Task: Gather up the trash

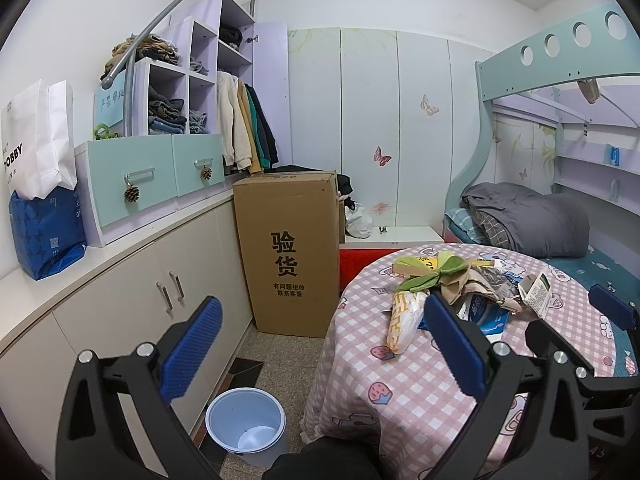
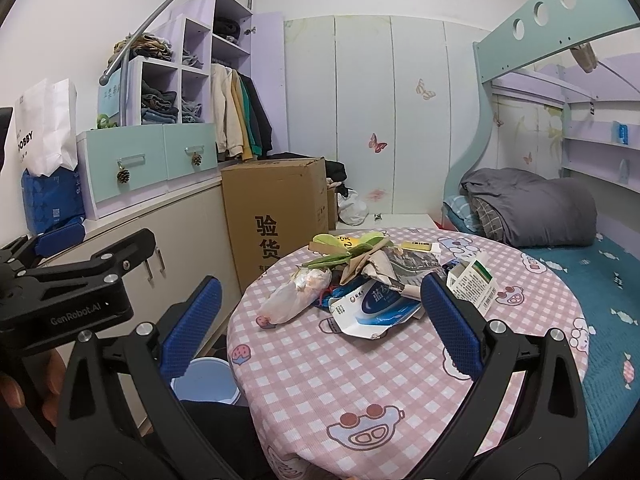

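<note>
both claws — left claw [image 1: 320, 356], right claw [image 2: 320, 324] — are held agape; "genrobot.ai" is read on one, "验货" on a cardboard box [image 1: 290, 252].

Matt cardboard box [image 1: 290, 252], smooth plastic bin [image 1: 246, 420], checked cloth tablecloth [image 2: 360, 368].

Trash [image 2: 360, 280] on table [image 2: 360, 380]; bin [image 1: 246, 420] left.

Crumpled wrappers and torn cartons [image 2: 372, 280] lie heaped beside a pale-blue bin [image 1: 247, 420].
</note>
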{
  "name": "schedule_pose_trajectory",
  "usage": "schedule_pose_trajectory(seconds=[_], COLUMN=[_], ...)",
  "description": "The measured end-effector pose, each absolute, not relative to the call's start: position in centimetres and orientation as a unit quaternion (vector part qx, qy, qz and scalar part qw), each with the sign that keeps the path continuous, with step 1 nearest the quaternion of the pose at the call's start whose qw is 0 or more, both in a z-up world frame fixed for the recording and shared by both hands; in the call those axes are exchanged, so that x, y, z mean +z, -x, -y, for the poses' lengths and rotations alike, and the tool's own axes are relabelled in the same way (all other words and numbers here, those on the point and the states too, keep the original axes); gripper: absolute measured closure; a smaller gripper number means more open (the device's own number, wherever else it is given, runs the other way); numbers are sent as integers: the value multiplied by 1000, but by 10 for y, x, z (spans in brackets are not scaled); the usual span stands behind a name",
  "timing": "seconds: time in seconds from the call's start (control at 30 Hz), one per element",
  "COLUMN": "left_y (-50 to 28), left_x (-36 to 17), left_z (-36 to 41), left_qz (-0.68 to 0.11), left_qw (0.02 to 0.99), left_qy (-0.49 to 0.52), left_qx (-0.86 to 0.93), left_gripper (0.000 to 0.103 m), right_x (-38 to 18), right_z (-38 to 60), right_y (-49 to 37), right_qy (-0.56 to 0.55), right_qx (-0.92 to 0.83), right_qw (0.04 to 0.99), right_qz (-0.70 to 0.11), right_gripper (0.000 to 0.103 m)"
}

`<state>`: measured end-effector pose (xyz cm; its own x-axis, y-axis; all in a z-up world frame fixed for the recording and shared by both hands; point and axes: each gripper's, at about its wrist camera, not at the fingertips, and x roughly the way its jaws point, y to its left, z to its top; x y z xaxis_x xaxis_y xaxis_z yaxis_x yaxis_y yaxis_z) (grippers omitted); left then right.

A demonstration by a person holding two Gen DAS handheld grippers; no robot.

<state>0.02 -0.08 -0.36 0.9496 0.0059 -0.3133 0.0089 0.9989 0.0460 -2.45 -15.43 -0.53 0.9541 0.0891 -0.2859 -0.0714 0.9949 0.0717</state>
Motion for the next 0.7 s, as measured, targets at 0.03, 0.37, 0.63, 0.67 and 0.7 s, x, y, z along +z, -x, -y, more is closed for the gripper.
schedule_pose_trajectory(seconds=[0.03,0.37,0.63,0.67,0.7], left_y=[0,0,-1,-1,-1], left_x=[-4,-4,-6,-6,-6], left_z=[1,1,1,1,1], left_qz=[-159,-159,-160,-160,-160], left_qw=[987,987,987,987,987], left_qy=[-24,-24,-24,-25,-25], left_qx=[0,-1,-1,-1,0], left_gripper=[4,4,4,4,4], right_x=[-5,-5,-5,-5,-5], right_z=[154,154,153,153,153], right_y=[25,25,24,24,24], right_qy=[-31,-32,-32,-32,-32], right_qx=[41,41,41,41,41], right_qw=[988,988,988,988,988], right_qz=[-146,-145,-146,-146,-146], right_gripper=[6,6,6,6,6])
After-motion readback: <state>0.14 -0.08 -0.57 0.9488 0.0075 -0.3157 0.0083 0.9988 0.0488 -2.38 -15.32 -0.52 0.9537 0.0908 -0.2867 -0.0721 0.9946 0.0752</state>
